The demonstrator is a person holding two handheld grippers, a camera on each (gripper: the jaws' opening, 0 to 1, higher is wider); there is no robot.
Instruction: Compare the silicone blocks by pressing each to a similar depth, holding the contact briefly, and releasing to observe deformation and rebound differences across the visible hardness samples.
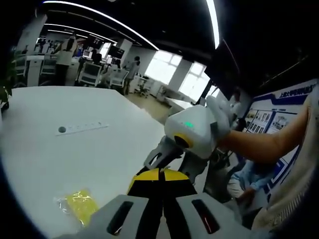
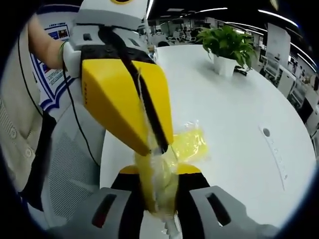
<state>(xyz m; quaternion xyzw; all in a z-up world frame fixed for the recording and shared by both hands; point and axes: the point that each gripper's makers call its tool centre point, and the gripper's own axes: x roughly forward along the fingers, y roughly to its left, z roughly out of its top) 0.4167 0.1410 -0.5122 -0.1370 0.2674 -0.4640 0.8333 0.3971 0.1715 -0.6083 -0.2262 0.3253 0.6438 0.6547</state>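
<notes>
In the left gripper view, the left claw has its yellow-and-black jaws drawn together to a point at the bottom of the picture. Beyond it the right claw comes in from the right, held in a white-gloved hand on a bare forearm.

In the right gripper view, the right claw rises from the bottom, jaws closed on a clear bag of yellow pieces. The left claw reaches down from the upper left, its tip also pinching that bag, with a gloved hand behind it.
</notes>
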